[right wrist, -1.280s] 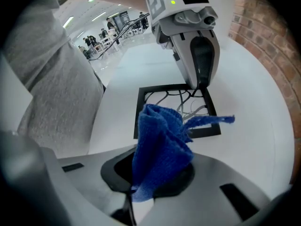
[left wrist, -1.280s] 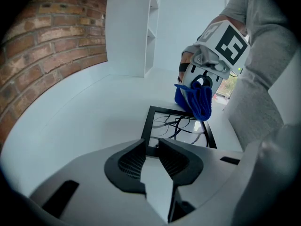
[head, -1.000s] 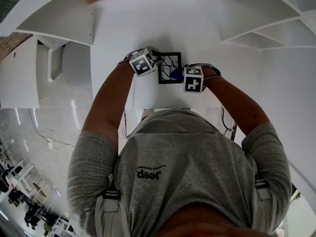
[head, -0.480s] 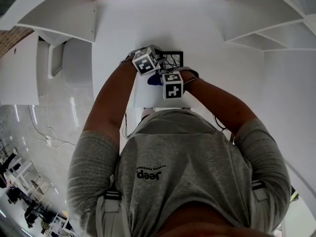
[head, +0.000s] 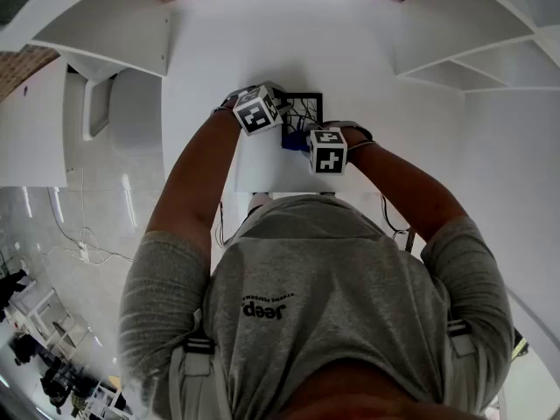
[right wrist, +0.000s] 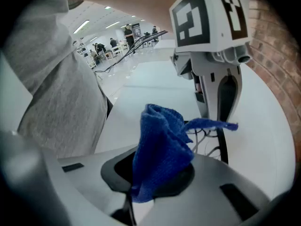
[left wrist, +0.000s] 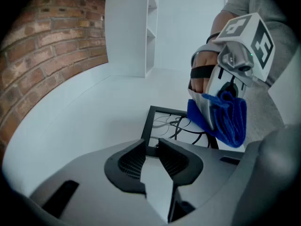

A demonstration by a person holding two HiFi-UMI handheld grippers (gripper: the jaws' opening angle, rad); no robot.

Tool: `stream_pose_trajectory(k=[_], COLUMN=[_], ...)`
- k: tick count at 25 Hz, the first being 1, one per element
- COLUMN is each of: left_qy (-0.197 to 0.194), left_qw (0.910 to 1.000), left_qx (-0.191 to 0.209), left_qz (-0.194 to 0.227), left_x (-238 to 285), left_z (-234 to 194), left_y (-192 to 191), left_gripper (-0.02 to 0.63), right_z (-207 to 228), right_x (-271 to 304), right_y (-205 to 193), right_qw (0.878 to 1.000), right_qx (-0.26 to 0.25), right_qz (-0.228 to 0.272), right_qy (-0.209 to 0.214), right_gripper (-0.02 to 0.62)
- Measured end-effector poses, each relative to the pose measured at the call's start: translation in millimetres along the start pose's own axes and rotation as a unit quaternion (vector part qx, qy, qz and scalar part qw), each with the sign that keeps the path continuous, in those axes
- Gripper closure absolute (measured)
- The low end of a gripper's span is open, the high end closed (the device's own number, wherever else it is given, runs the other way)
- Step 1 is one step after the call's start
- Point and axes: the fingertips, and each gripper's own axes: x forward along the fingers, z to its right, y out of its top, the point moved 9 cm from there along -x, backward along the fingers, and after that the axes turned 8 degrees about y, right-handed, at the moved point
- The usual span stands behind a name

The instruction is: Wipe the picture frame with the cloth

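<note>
A small black picture frame (head: 307,103) with a white print of black lines lies on the white table (head: 262,42). My left gripper (head: 282,112) is shut on the frame's left edge (left wrist: 147,126), its jaws (left wrist: 150,147) closed over the black border. My right gripper (head: 303,140) is shut on a bunched blue cloth (right wrist: 160,149). The cloth (head: 293,138) hangs at the frame's near edge, and in the left gripper view it (left wrist: 225,119) sits over the frame's right side. The right gripper view shows the left gripper (right wrist: 221,102) standing just beyond the cloth.
White shelf units stand at the table's left (head: 96,33) and right (head: 464,33). A brick wall (left wrist: 42,55) runs along the far side. The person's torso in a grey shirt (head: 324,304) is close to the table's near edge.
The right gripper with the blue cloth swept left across the frame, then came partway back to the right. The left gripper kept still on the frame's edge.
</note>
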Motion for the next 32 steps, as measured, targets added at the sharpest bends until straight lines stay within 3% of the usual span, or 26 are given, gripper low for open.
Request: stream_pose_trajectory(k=[10, 24, 32], left_qy=[0.001, -0.002, 0.015], left_qw=[1.0, 1.0, 0.9996], left_qx=[0.0, -0.005, -0.024], left_qz=[-0.001, 0.001, 0.006], left_x=[1.9, -0.2, -2.2], left_z=[0.1, -0.6, -0.3], left_y=[-0.1, 0.8, 1.3], left_gripper=[0.505, 0.505, 0.503], right_z=[-9.0, -12.7, -11.3], right_x=[-13.3, -11.2, -13.0], right_y=[-44.3, -56.5, -53.6], right_qw=[0.999, 0.999, 0.999], right_qx=[0.034, 0.051, 0.053], right_qz=[-0.009, -0.014, -0.007], right_qy=[-0.007, -0.004, -0.011], right_gripper=[0.537, 0.535, 0.535])
